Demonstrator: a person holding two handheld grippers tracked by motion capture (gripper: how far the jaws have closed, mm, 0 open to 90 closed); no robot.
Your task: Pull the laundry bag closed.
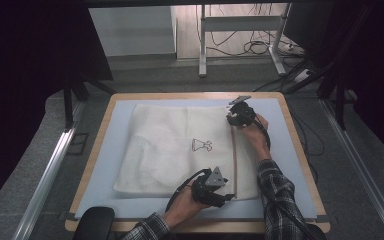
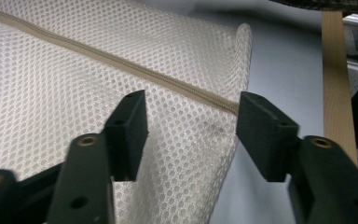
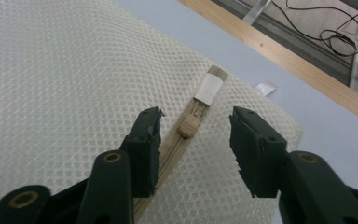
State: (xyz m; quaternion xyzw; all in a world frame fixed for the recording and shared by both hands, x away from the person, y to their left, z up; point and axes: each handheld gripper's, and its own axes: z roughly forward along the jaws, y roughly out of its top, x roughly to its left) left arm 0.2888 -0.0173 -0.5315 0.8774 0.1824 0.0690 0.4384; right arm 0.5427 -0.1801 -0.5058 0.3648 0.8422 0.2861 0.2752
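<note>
Lying flat on the blue-matted surface (image 1: 290, 150), the white mesh laundry bag (image 1: 175, 150) has its zipper pull (image 3: 188, 125) at the far end. The right claw (image 3: 193, 135) straddles it, jaws apart, holding nothing. The left claw (image 2: 191, 130) gapes over the near corner. Closing off-centre could pinch mesh instead of pull.

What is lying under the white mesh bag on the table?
The mesh bag lies flat on a pale blue mat that covers the wooden table. The mat beneath the bag is covered; the bag's contents cannot be seen.
</note>
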